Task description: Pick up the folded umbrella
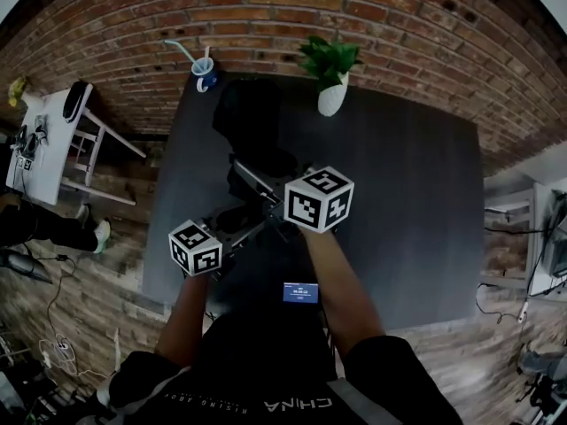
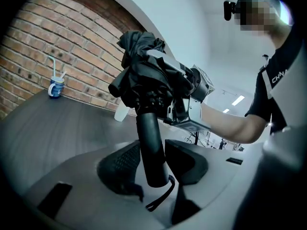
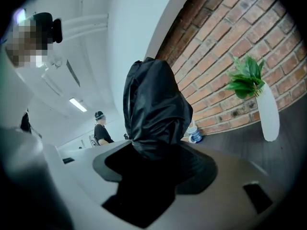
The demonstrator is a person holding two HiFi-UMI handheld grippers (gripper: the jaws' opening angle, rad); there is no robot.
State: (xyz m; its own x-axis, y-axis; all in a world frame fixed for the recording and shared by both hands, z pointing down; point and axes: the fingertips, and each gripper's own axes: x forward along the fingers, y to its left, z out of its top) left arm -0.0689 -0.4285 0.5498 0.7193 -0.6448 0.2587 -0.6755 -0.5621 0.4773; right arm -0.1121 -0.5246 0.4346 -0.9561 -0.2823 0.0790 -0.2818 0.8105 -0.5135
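umbrella (image 2: 144,75) in left gripper (image 2: 153,163), seemingly right gripper (image 3: 158,170)

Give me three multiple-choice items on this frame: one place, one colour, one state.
1. Where does the white vase with the plant stand?
A. on the dark table, at its edge by the brick wall
B. on the floor
C. on a shelf
2. What colour is the folded umbrella?
A. red
B. black
C. yellow
3. What sits between the fingers of the left gripper?
A. the umbrella's handle
B. a straw
C. nothing
Key: 1 A, the head view shows it at the table's far edge. 2 B, the fabric is black in both gripper views. 3 A, the left gripper view shows the handle there.
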